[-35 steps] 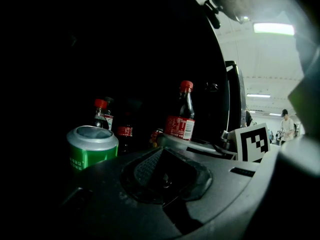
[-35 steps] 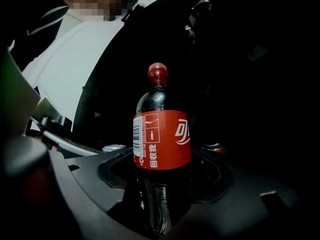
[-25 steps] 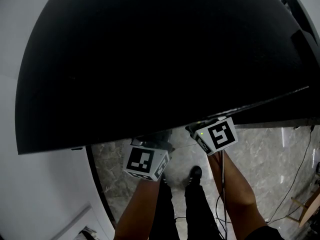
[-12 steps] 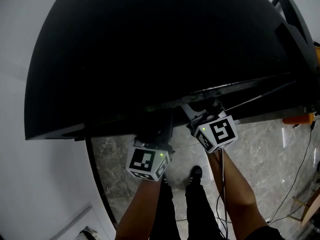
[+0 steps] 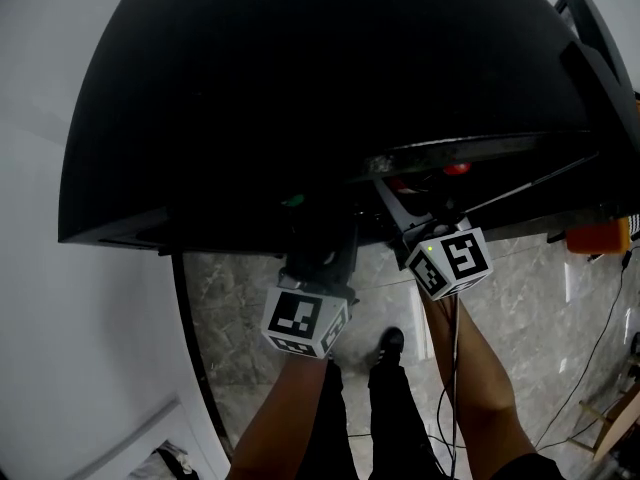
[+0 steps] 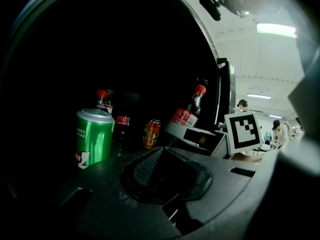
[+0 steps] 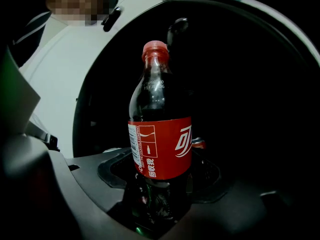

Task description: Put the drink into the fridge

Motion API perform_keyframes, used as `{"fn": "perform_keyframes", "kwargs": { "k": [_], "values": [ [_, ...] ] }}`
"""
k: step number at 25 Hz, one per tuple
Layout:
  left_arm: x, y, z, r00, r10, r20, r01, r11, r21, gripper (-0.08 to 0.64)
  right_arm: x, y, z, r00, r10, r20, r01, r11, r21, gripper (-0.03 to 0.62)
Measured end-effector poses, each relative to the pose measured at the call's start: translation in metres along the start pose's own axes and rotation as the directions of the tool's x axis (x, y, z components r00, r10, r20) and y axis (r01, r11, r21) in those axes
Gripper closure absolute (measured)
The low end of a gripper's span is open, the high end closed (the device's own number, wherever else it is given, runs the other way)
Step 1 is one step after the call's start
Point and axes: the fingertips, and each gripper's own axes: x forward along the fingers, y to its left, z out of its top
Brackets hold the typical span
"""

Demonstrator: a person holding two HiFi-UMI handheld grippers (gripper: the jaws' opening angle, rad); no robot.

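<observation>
Moved: the fridge edge slid away from us.
Right claw: holds the cola bottle.
Left claw: closed, empty.
In the way: green can, far left.

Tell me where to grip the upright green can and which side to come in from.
Take the green can across the middle of its straight wall, jaws level, coming from the front, the near side in the left gripper view. It stands upright and that side looks open, while a red-capped bottle stands close behind it. The rounded top rim probably gives little to hold.
</observation>
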Motion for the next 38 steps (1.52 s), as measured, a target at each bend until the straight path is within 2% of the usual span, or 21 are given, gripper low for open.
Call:
{"fn": "perform_keyframes", "kwargs": {
  "k": [3, 18, 23, 28, 33, 38],
  "values": [
    [-0.001, 0.0, -0.001, 1.0, 0.002, 0.003, -0.002, 1.0, -0.002, 0.549, -0.002, -0.005, 0.0, 1.0, -0.01, 0.003, 0.01, 0.999, 0.036, 0.267],
    [-0.003, 0.001, -0.001, 1.0, -0.021, 0.014, 0.021, 1.0, -0.014, 0.549, 0.027, 0.018, -0.004, 0.994, 0.037, -0.099, -0.05, 0.99, -0.133, 0.266],
    [-0.006, 0.007, 0.001, 1.0, -0.016, 0.02, 0.017, 1.0, -0.018, 0.549, 0.03, 0.013, -0.004, 0.997, 0.008, -0.083, -0.016, 0.995, -0.097, 0.267],
    [-0.005, 0.004, 0.001, 1.0, -0.02, 0.014, 0.02, 1.0, -0.017, 0.549, 0.027, 0.013, -0.003, 0.997, 0.003, -0.081, -0.013, 0.991, -0.134, 0.266],
    [-0.003, -0.004, 0.001, 1.0, -0.027, 0.012, 0.027, 1.0, -0.012, 0.549, 0.017, 0.006, 0.005, 0.998, -0.007, -0.062, -0.001, 0.993, -0.12, 0.265],
    [-0.008, -0.014, 0.002, 1.0, -0.028, 0.007, 0.028, 1.0, -0.015, 0.549, 0.006, 0.014, 0.005, 0.996, -0.001, -0.091, -0.009, 0.995, -0.099, 0.265]
  ]
}}
